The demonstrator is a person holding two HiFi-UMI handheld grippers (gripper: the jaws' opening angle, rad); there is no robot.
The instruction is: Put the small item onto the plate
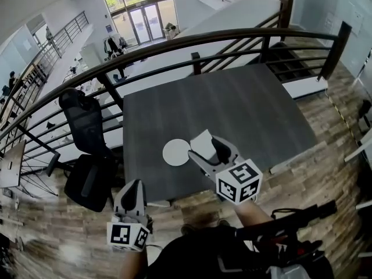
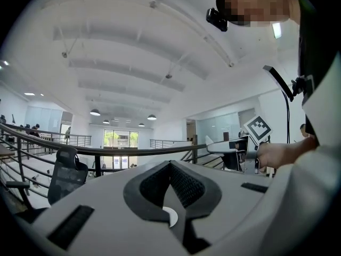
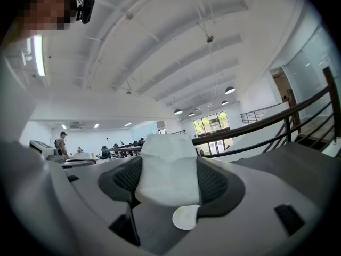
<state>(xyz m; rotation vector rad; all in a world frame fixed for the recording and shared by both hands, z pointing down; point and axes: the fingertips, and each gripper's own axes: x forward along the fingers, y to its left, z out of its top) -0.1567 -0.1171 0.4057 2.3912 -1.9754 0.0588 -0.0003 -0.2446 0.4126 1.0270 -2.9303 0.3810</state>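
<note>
A round white plate (image 1: 176,152) lies on the dark grey table (image 1: 244,109) near its front edge. My right gripper (image 1: 204,148) hovers just right of the plate, shut on a small white item (image 1: 201,142). In the right gripper view that white item (image 3: 168,169) fills the gap between the jaws, and the plate (image 3: 185,217) shows small below it. My left gripper (image 1: 132,187) hangs low at the table's front left corner. Its jaws meet with nothing between them in the left gripper view, where a sliver of plate (image 2: 171,216) shows below them.
A black office chair (image 1: 87,150) stands left of the table. A dark curved railing (image 1: 232,36) runs behind the table. Wooden floor (image 1: 325,127) lies to the right and in front. The person's body is at the bottom of the head view.
</note>
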